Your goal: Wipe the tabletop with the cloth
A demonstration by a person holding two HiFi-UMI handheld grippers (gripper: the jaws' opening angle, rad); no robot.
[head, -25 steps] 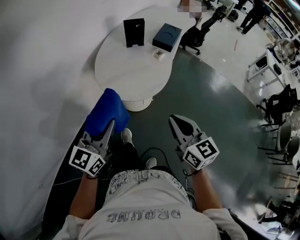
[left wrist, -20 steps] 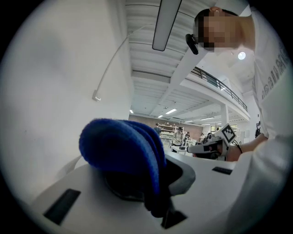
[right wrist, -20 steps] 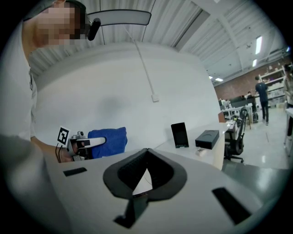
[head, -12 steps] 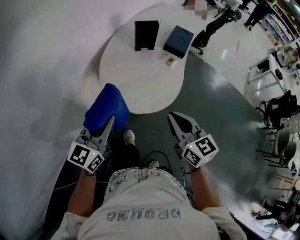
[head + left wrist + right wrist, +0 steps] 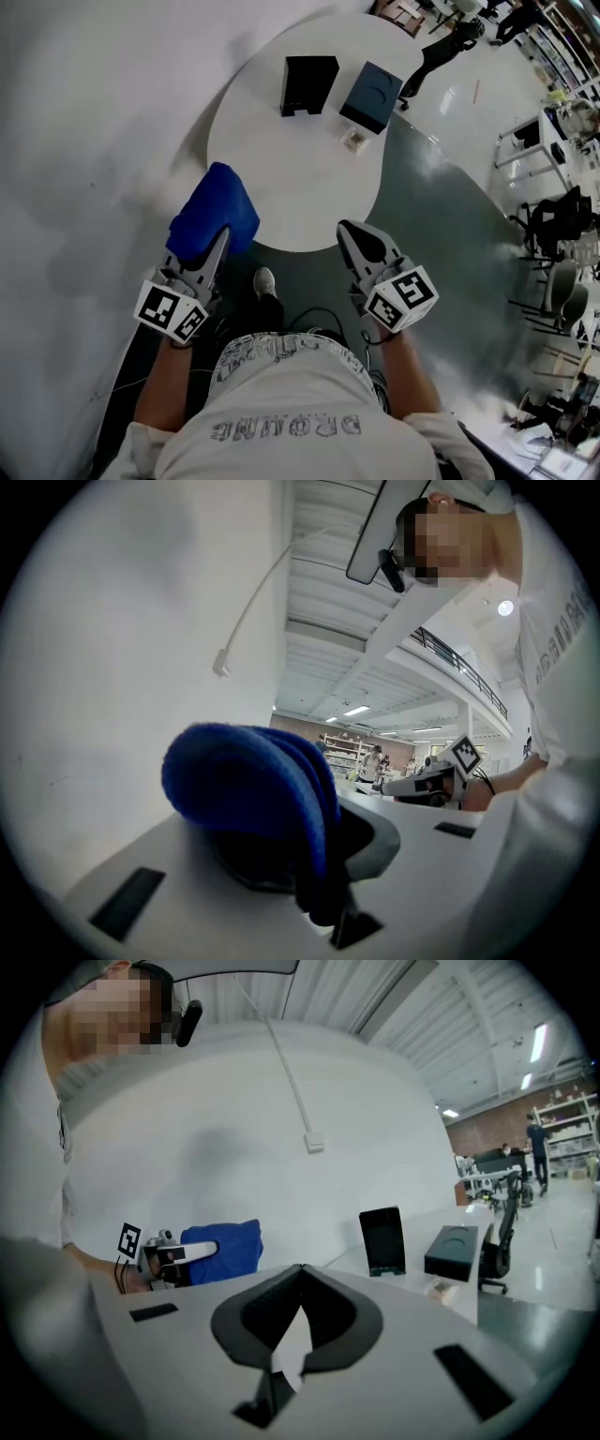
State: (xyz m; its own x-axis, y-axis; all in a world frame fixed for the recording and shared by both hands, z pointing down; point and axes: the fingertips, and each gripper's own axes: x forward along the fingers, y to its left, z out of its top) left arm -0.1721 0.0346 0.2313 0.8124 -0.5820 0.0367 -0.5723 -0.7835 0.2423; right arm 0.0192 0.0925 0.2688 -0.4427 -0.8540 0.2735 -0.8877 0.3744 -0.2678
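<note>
A folded blue cloth [image 5: 214, 214] hangs in the air at the near left rim of the white round table [image 5: 300, 178]. My left gripper [image 5: 221, 236] is shut on it. In the left gripper view the cloth [image 5: 253, 780] bulges out over the jaws and hides their tips. My right gripper [image 5: 349, 232] is shut with nothing in it, just short of the table's near edge. The right gripper view shows its jaws [image 5: 298, 1283] meeting, with the cloth [image 5: 225, 1249] and left gripper [image 5: 173, 1252] off to its left.
On the far part of the table stand a black upright holder [image 5: 309, 84], a dark blue box [image 5: 373, 96] and a small pale item [image 5: 356, 139]. A white wall runs along the left. Chairs and desks [image 5: 553, 216] stand on the grey floor to the right.
The table has come closer to both grippers in the head view. The left gripper still holds the cloth and the right stays shut.
</note>
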